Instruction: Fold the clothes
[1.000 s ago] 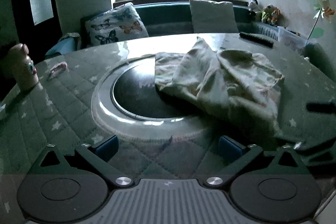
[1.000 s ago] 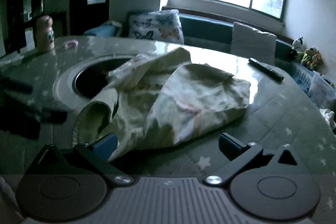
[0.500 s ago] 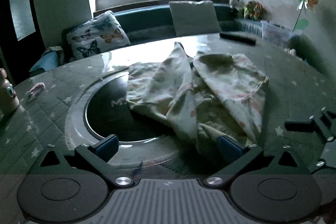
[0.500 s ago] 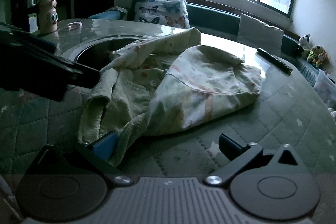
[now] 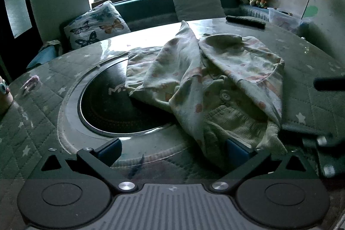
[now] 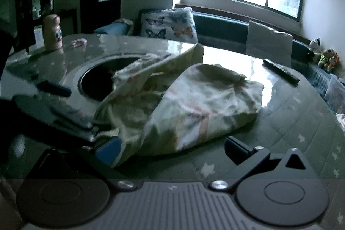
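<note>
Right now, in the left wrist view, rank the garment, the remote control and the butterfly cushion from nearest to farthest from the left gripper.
1. Garment, crumpled just ahead of the left gripper, towards its right finger.
2. Remote control, far right table edge.
3. Butterfly cushion, on the bench beyond the table, left.

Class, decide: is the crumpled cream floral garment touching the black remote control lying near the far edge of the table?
Apart. The right wrist view shows bare glossy table between the garment and the remote control; the left wrist view shows the same gap.

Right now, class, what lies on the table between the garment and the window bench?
In the right wrist view, a dark remote lies on the glossy table beyond the garment, before the bench. The left wrist view shows it too.
</note>
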Demonstrator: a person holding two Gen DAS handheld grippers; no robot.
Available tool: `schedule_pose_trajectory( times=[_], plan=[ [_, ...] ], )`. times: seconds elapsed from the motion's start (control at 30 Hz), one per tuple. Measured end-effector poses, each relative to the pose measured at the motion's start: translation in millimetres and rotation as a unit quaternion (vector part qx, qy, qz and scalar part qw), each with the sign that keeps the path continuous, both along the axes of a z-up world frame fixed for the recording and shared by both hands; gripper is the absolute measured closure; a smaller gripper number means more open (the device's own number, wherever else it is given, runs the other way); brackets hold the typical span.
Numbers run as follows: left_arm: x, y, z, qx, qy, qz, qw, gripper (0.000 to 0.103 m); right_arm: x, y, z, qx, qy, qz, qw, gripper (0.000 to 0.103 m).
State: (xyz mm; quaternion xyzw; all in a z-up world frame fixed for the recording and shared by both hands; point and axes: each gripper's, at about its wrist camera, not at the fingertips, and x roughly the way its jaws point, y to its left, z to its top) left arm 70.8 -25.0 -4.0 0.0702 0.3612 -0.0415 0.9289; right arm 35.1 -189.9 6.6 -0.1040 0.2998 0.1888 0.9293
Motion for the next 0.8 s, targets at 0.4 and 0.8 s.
schedule_pose_trajectory(
  times=[0.4, 0.8],
  plan=[
    [2, 0, 19, 0.012, -0.011, -0.026, 0.9995, 0.000, 31, -22, -7, 0.044, 0.037, -0.019, 0.998, 0.000],
    [37, -2, 56, 0.000, -0.056, -0.046, 0.9974, 0.001, 55, -29, 11, 0.038, 0.022, -0.015, 0.999, 0.000]
  ],
)
